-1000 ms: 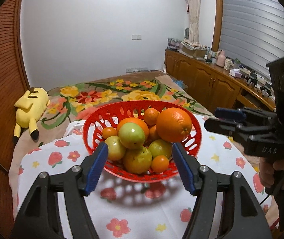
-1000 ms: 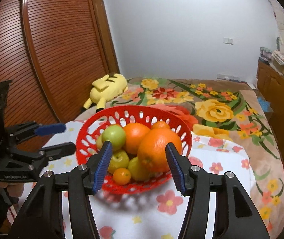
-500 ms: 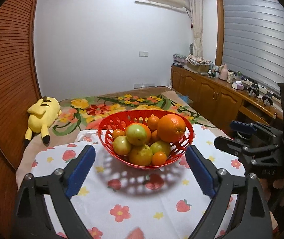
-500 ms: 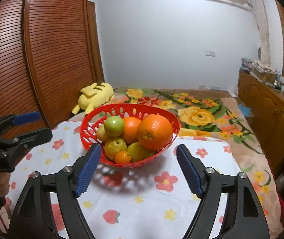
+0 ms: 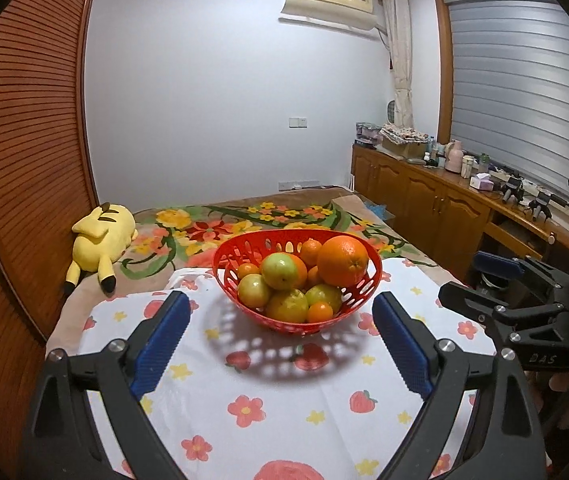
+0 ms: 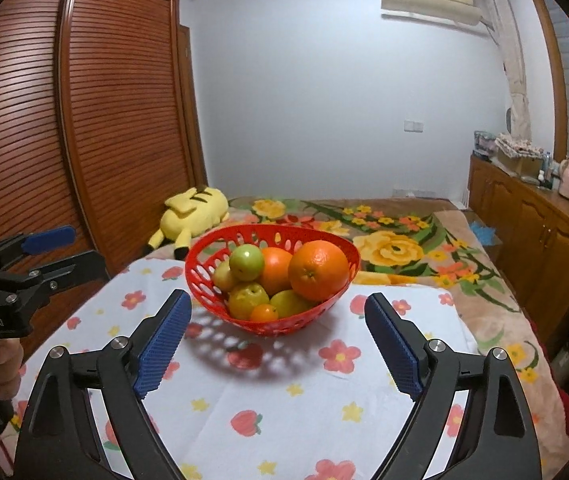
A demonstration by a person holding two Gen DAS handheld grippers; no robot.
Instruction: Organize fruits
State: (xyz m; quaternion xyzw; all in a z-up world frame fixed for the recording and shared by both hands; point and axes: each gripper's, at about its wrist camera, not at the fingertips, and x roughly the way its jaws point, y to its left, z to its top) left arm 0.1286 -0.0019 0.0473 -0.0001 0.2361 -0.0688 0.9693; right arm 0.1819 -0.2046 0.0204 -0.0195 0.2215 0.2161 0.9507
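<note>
Fruits sit heaped in a red basket, and neither claw has a grip on any of them. Left claw stands wide, blue pads well apart, only flowered cloth between them. Right claw is wide too and its jaws are opening, nothing between those pads but cloth and the basket's shadow.

Straight ahead of both claws, just beyond the fingertips, the basket rests on the table, which wears a white cloth printed with flowers and strawberries. On top, toward the right claw's side, rides a big orange. Next to it, toward the left claw's side, is a green apple with another orange fruit tucked behind it. Lower down lie more yellow-green fruits and a small tangerine at the near rim.

Each claw shows up at the edge of the other's view: the right claw off to the side of the left, a hand gripping the left one's handle.

Beyond the basket is a bed with a floral blanket, and a yellow plush toy lying on it by the slatted wooden wardrobe. Out past the right claw runs a wooden cabinet cluttered with small items.
</note>
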